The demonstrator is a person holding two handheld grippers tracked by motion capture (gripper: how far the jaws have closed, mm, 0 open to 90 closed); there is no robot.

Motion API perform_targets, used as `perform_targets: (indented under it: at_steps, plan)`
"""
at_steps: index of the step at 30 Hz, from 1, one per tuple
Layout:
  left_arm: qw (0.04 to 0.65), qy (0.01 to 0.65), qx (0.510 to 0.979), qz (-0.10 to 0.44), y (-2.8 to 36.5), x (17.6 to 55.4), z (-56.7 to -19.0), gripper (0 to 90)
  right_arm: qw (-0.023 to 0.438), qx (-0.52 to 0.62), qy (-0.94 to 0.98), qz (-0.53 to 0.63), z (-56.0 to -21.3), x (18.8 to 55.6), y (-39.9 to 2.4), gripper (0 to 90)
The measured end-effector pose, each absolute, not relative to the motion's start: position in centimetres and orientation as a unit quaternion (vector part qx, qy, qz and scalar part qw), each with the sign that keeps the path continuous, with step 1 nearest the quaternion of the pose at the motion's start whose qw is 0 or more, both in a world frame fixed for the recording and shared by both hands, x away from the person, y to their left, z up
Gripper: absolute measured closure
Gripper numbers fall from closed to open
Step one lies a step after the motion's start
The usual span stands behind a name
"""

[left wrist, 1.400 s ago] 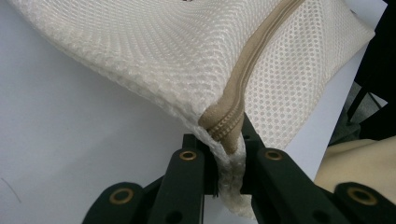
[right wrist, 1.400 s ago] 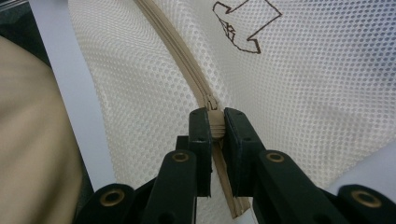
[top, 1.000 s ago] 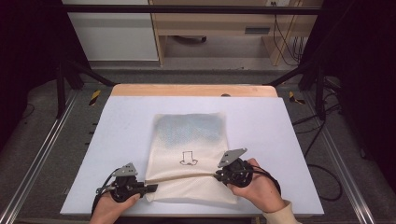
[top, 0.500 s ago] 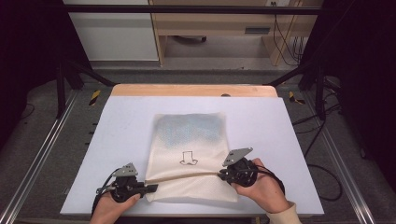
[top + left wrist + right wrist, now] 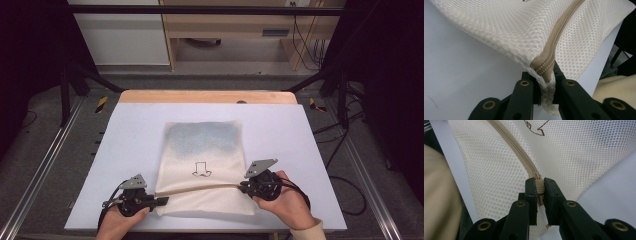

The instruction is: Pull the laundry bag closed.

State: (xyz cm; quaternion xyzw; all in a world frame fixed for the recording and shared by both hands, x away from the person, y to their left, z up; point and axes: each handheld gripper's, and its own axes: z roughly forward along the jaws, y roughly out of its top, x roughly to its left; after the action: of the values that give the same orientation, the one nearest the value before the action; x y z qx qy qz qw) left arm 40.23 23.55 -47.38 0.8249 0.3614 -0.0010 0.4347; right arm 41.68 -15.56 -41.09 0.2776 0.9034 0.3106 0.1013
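Note:
A cream mesh bag (image 5: 202, 145) with a small drawn emblem lies flat on the white table (image 5: 125, 150). A tan zipper (image 5: 205, 188) runs across its near part. My left gripper (image 5: 162, 201) is shut on the bag's near-left corner, where the zipper (image 5: 554, 45) ends; in the left gripper view (image 5: 544, 78) the mesh (image 5: 506, 27) rises from the jaws. My right gripper (image 5: 243, 186) is shut on the zipper (image 5: 516, 147) at the bag's right side. In the right gripper view (image 5: 539, 185) the jaws pinch the tan tape, with mesh (image 5: 581, 152) spread beyond.
A wooden strip (image 5: 207, 96) borders the table's far edge. Metal rails (image 5: 45, 165) run along both sides, and cables (image 5: 345, 185) lie on the floor at the right. A person's hands hold both grippers at the near edge.
The right gripper has shifted a little to the right along the zipper line. The left gripper has stayed put.

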Motion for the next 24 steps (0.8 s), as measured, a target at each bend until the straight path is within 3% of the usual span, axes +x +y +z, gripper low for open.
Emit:
perform_targets:
  at_steps: [24]
  plan:
    - [0.438,0.359,0.825,0.001,23.5,40.2,-47.2,84.0,0.098,0.292,0.896,0.320,-41.3,41.4,-16.9,82.2]
